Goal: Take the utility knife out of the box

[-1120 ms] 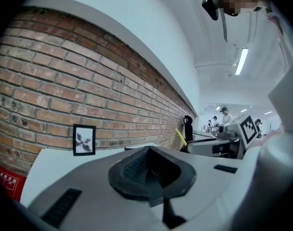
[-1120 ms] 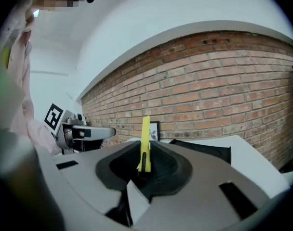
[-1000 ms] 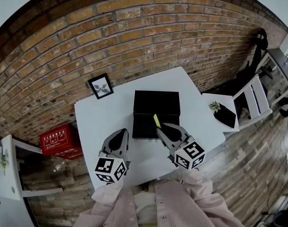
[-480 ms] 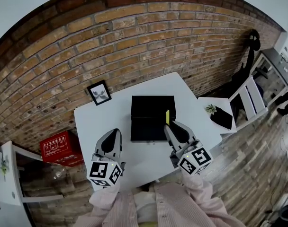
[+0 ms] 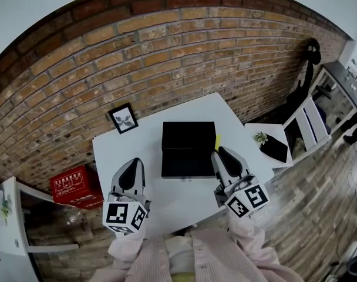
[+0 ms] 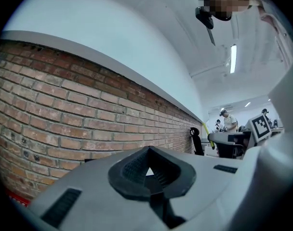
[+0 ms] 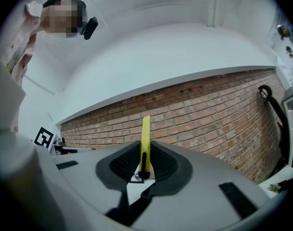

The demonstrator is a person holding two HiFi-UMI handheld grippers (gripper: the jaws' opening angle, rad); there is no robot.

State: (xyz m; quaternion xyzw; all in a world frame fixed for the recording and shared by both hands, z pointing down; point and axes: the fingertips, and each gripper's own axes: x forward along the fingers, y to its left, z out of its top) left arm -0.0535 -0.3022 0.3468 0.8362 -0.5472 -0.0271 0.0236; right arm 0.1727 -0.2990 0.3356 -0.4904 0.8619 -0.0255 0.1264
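Right claw (image 7: 144, 154) pinching yellow utility knife (image 7: 145, 129), left claw (image 6: 149, 154) closed

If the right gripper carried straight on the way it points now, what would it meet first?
Probably the brick wall: the right gripper, shut on the utility knife, points past the black box, and its own view shows only bricks ahead. The knife's tip would touch first; distance is unclear.

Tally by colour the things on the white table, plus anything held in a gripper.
Black: 2, the open black box and the black-framed picture
Yellow: 1, the slim yellow utility knife
Total: 3
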